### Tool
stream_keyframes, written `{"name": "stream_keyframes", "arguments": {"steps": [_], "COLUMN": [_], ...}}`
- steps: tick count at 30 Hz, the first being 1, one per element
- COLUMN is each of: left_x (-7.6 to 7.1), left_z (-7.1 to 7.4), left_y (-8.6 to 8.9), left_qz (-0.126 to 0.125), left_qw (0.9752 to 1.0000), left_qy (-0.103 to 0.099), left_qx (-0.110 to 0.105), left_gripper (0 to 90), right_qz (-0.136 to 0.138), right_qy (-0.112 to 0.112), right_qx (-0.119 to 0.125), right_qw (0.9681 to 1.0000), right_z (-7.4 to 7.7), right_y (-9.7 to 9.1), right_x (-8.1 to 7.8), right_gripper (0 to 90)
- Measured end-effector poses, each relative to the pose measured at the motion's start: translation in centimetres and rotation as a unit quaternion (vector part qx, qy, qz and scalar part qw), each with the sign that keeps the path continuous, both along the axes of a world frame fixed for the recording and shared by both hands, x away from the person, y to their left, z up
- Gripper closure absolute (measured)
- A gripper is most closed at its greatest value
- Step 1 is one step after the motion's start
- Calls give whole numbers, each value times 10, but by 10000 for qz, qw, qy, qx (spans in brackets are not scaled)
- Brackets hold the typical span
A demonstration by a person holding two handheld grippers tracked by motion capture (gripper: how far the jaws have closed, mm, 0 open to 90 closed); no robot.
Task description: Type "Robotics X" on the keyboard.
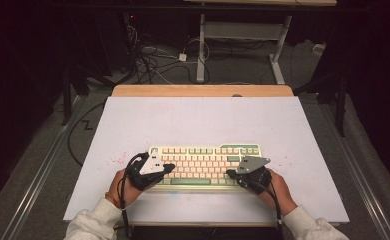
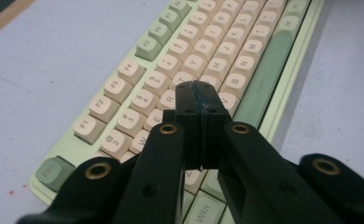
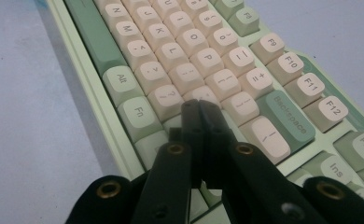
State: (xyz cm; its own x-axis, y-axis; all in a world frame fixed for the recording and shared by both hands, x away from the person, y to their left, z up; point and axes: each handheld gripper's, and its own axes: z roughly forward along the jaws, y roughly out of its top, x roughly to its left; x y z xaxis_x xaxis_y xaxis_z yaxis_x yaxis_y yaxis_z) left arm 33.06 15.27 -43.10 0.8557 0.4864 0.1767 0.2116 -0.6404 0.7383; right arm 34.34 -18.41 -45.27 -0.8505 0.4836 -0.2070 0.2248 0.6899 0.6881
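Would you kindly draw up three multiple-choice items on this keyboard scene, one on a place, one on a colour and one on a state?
1. Where does the keyboard lie on the table?
A. near the person's edge
B. at the far edge
C. in the far left corner

2. What colour is the Backspace key?
A. red
B. green
C. black

3. How do the jaws of the left gripper stand?
A. wide open
B. shut on a pen
C. shut, with nothing between them

Answers:
1. A, since the high view shows it close to the hands, with bare table beyond.
2. B, since the right gripper view shows it green among cream keys.
3. C, since the left gripper view shows the jaws pressed together above the keys.
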Motion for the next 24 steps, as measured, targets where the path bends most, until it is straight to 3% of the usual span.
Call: {"name": "stream_keyframes", "arguments": {"steps": [10,18,24], "left_x": [-1,0,-1], "left_z": [0,-1,-2], "left_y": [2,4,4], "left_qz": [40,91,115], "left_qw": [10000,9999,9998], "left_qy": [-74,-118,-132], "left_qx": [3,17,42], "left_gripper": [875,874,873], "right_qz": [52,37,19], "right_qy": [-91,-285,-383], "right_qx": [62,340,483], "right_qw": [9999,9990,9981], "right_z": [4,13,18], "right_y": [1,-2,-5], "right_x": [-2,-6,-7], "right_gripper": [900,899,844]}}
